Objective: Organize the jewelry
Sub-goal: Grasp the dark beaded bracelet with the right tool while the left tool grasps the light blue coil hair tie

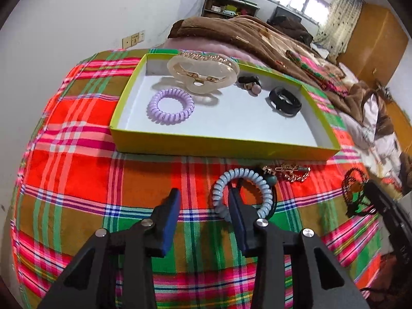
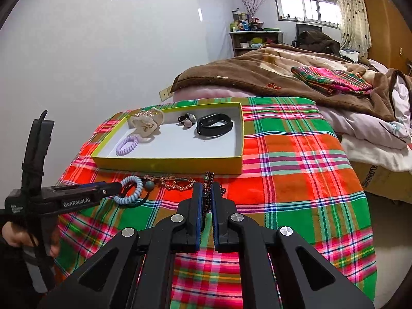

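The plaid cloth [image 2: 296,154] is woven fabric, matt, in loud checks. On it sits a tray [image 1: 221,145] that looks like cardboard — yellow-green outside, plain white and smooth within. The purple coil tie [image 1: 170,108] and blue coil tie [image 1: 262,182] are glossy plastic; the hair claw [image 1: 203,73] is translucent, shiny plastic with gold-toned metal. The black band [image 2: 213,126] looks matt. The gold chain [image 1: 291,172] glints metallic — the brown blanket [image 2: 257,77] is fuzzy.

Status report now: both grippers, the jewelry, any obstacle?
Left gripper open, one finger inside blue coil tie. Right gripper shut on dark beaded chain. Box ahead, path clear.
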Motion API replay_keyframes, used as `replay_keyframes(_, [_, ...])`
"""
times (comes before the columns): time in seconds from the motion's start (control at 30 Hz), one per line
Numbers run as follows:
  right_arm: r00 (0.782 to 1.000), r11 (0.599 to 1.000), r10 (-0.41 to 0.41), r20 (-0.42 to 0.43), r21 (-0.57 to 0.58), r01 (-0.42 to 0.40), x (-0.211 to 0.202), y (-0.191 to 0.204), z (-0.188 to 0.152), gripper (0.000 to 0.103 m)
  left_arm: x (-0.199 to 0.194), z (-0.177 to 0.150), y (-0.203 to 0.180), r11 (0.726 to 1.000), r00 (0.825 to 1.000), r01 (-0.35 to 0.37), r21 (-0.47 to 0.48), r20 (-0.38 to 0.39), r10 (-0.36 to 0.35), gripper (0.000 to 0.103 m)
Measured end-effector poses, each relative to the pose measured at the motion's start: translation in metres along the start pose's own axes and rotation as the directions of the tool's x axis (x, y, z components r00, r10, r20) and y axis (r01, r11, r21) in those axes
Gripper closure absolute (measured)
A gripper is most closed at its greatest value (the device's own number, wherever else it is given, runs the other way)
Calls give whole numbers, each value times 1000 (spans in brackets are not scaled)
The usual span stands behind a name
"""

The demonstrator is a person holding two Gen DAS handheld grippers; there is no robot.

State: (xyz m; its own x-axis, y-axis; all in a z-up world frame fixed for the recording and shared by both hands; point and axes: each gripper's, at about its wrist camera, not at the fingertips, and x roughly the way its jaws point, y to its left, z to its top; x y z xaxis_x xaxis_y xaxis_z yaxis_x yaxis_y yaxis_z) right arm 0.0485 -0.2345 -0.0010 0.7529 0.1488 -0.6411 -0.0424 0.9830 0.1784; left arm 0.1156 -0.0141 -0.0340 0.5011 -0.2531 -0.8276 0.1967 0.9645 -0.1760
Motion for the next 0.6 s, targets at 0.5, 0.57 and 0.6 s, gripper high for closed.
replay_keyframes(0.5, [1000,1000,18,2,21,-18,1,-11,-3,97,2,-2,-16,985,993,-116,129,14,115,90])
replay_keyframes(0.57, [1000,1000,20,3,22,-20,0,-11,-3,97,0,-3,-15,986,993,-114,122,14,113,92])
replay_keyframes(0.6, [1000,1000,19,5,22,-19,-1,-12,-3,97,0,-3,-15,986,993,-114,123,15,113,93])
